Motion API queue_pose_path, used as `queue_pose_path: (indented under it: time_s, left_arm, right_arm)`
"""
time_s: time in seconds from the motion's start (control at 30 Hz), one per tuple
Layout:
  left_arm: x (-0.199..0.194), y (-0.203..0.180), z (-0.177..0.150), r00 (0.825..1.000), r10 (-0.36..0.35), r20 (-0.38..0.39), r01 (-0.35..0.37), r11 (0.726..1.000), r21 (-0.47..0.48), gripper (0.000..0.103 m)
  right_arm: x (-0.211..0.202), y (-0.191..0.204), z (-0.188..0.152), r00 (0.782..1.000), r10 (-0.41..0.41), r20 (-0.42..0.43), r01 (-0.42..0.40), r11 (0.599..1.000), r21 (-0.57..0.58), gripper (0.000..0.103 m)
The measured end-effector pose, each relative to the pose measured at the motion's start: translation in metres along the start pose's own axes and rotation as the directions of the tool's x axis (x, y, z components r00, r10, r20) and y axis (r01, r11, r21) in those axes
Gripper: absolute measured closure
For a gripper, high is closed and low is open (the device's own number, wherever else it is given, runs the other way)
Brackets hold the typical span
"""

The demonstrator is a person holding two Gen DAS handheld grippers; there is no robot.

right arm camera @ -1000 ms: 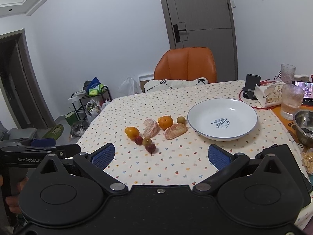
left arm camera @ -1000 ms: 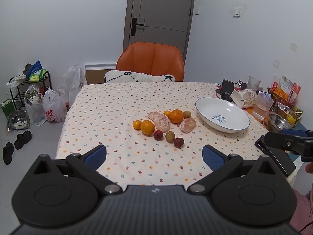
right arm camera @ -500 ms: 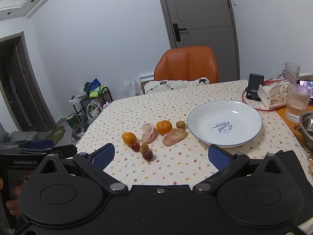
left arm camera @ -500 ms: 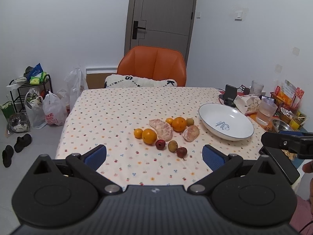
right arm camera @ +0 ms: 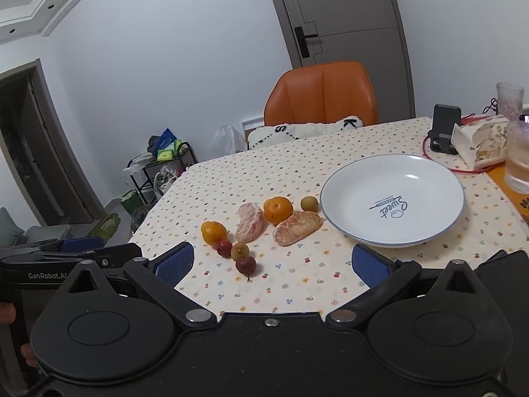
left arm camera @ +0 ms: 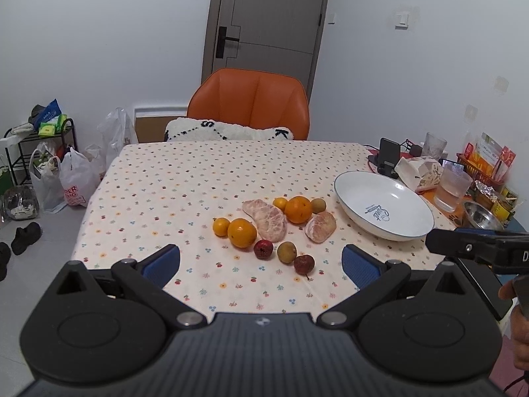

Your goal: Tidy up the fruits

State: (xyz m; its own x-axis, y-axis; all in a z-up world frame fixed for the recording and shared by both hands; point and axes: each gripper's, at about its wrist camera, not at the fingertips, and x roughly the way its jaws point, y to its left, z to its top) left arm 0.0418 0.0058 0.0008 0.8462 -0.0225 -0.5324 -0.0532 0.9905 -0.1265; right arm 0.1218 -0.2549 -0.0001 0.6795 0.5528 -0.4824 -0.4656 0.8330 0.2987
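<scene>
tumbler cropped, plate lettering illegible

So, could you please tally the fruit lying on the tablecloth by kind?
Oranges: 4 (2 large, 2 small)
Peeled pomelo pieces: 2
Small red fruits: 2
Small yellow-green fruits: 2
Total: 10, all beside the empty white plate

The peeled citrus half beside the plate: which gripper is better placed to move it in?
Probably the right gripper: it is open, and the peeled citrus half and white plate lie on its side.
</scene>
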Motion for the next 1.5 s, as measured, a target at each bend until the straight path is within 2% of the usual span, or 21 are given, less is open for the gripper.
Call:
queue_pose_path:
  time_s: [0.33, 0.5, 0.8, 1.1, 1.33, 1.37, 1.43, 1.5]
  left_arm:
    - [0.031, 0.002, -0.002, 1.000, -0.011, -0.006, 0.011, 1.000, -0.019, 0.002]
    - [0.046, 0.008, -0.005, 1.000, -0.014, -0.012, 0.014, 1.000, -0.028, 0.002]
    - [0.066, 0.028, -0.008, 1.000, -0.018, -0.007, 0.017, 0.996, -0.088, 0.003]
    - [0.092, 0.041, -0.009, 0.999, -0.027, -0.044, 0.022, 0.992, -0.125, 0.024]
    - [0.109, 0.047, -0.009, 0.998, -0.022, -0.065, 0.013, 0.991, -0.133, 0.032]
    - [0.111, 0.048, -0.008, 0.998, -0.022, -0.065, 0.013, 0.991, -0.133, 0.033]
    - [0.115, 0.048, -0.007, 0.997, -0.022, -0.068, 0.012, 0.991, -0.133, 0.037]
    - [0.119, 0.047, -0.005, 0.997, -0.027, -0.069, 0.017, 0.991, -0.129, 0.039]
  right_arm:
    - [0.029, -0.011, -0.002, 0.998, 0.056, -0.017, -0.055, 0.998, 0.032, 0.002]
    - [0.049, -0.010, -0.005, 0.996, 0.071, -0.048, -0.069, 0.997, 0.035, 0.017]
    - [0.083, -0.005, -0.008, 0.989, 0.104, -0.106, -0.101, 0.994, 0.035, 0.033]
    - [0.118, 0.000, -0.014, 0.975, 0.133, -0.178, -0.128, 0.991, 0.038, 0.052]
    - [0.140, 0.002, -0.016, 0.967, 0.155, -0.205, -0.149, 0.988, 0.045, 0.059]
    - [0.141, 0.003, -0.016, 0.966, 0.158, -0.204, -0.153, 0.987, 0.038, 0.062]
    - [0.146, 0.003, -0.015, 0.962, 0.170, -0.212, -0.167, 0.985, 0.036, 0.077]
    - [0.147, -0.001, -0.015, 0.958, 0.189, -0.214, -0.183, 0.982, 0.049, 0.079]
